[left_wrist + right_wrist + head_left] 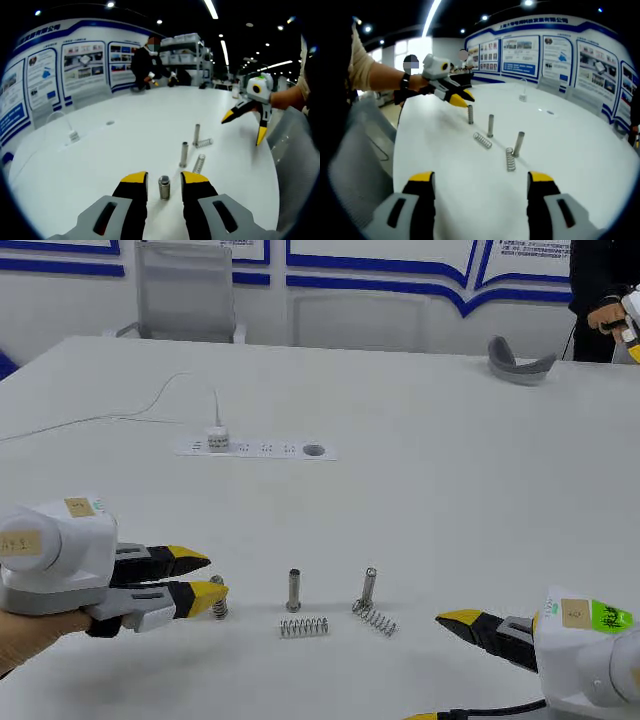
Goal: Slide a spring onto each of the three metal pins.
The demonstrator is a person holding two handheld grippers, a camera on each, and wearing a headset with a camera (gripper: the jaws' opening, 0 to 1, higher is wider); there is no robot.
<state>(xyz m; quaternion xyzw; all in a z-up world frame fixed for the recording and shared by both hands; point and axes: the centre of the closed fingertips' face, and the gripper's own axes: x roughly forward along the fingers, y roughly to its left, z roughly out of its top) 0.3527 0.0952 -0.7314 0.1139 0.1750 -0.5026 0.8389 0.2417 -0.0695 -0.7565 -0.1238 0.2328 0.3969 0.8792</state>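
Note:
Three short metal pins stand in a row on the white table (420,500). The left pin (218,598) (164,186) carries a spring around it. It stands just ahead of my left gripper (205,576) (164,177), which is open, its yellow tips either side of the pin without touching. The middle pin (293,590) (184,154) is bare, with a loose spring (304,626) (482,140) lying in front of it. Another spring (375,618) (510,159) lies at the foot of the right pin (368,587) (519,143). My right gripper (440,668) (481,176) is wide open and holds nothing, a little right of the row.
A power strip (255,448) with a white plug and cable sits mid-table. A grey curved object (520,365) lies at the far right. A grey chair (185,290) stands behind the table, and a person (600,300) stands at the far right.

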